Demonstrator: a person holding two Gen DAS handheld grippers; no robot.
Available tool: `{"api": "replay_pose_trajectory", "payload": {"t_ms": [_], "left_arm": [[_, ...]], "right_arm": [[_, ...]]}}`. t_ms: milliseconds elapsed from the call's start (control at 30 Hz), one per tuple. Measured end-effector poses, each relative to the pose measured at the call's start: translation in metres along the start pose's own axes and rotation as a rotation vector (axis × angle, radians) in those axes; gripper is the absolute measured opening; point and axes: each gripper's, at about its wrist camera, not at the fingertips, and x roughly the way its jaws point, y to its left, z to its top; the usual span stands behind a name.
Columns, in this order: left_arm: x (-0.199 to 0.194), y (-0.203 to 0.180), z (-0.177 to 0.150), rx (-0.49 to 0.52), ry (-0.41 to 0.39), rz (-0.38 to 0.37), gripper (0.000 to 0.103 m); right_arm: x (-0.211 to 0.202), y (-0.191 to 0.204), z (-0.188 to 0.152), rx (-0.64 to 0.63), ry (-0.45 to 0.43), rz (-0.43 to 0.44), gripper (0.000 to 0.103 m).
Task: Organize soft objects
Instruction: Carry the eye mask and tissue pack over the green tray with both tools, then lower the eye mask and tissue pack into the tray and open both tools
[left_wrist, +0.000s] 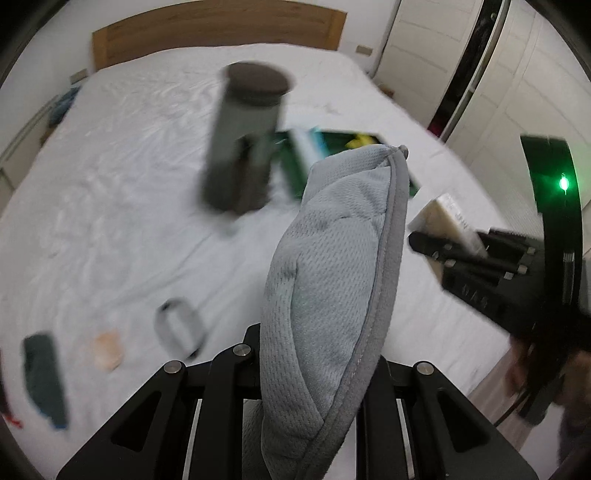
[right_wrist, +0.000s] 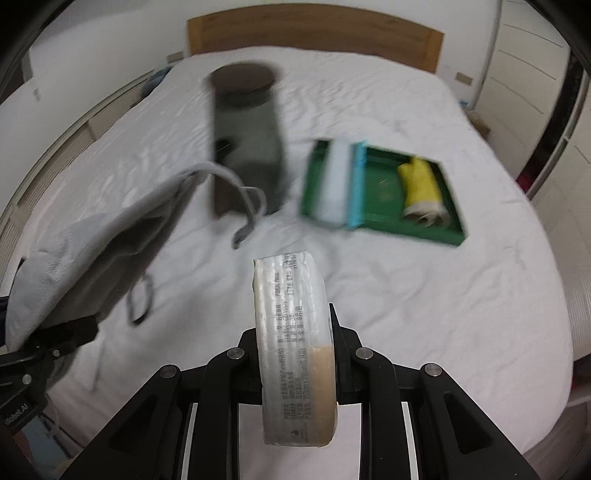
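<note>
My left gripper (left_wrist: 317, 349) is shut on a grey quilted eye mask (left_wrist: 332, 258) that stands up between its fingers. In the right wrist view the same mask (right_wrist: 92, 251) hangs at the left with its straps dangling, above the white bed sheet (right_wrist: 424, 314). My right gripper (right_wrist: 295, 334) is shut on a flat white wrapped pack (right_wrist: 291, 332) with printed text. The left wrist view shows this gripper (left_wrist: 436, 243) and its pack (left_wrist: 443, 218) at the right. A green tray (right_wrist: 384, 192) on the bed holds a yellow rolled cloth (right_wrist: 421, 184) and a white and blue pack (right_wrist: 341, 181).
A tall dark cylinder (left_wrist: 243, 140) stands on the bed left of the tray. A grey strap loop (left_wrist: 181, 325), a peach item (left_wrist: 107, 349) and a dark teal cloth (left_wrist: 44, 376) lie near the bed's left front. A wooden headboard (left_wrist: 221, 33) is behind, and white wardrobes (left_wrist: 517, 92) to the right.
</note>
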Motion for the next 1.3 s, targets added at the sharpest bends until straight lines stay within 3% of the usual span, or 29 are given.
{"api": "replay_pose_trajectory", "payload": {"t_ms": [67,267,500,833,1300], "left_arm": [[0.023,-0.019,0.032,-0.032,-0.017,-0.038,0.015],[0.107,-0.059,0.118,-0.119,-0.076,-0.061,0.015],[0.189,-0.081,0.178,-0.171,-0.124,0.017,0.015],[0.24,-0.086,0.21,-0.172,-0.136,0.125,0.015],[0.272,-0.088,0.208,-0.178,-0.091,0.171,0.015]], "right_arm": [[0.007,-0.027,0.014,0.001,-0.017,-0.01,0.022],[0.049,-0.102,0.064,-0.002,-0.069,-0.062,0.022],[0.116,-0.146,0.109,0.039,-0.072,-0.078,0.022],[0.182,-0.177,0.134,0.095,-0.086,-0.047,0.022],[0.236,-0.179,0.146,0.103,-0.036,-0.05,0.022]]}}
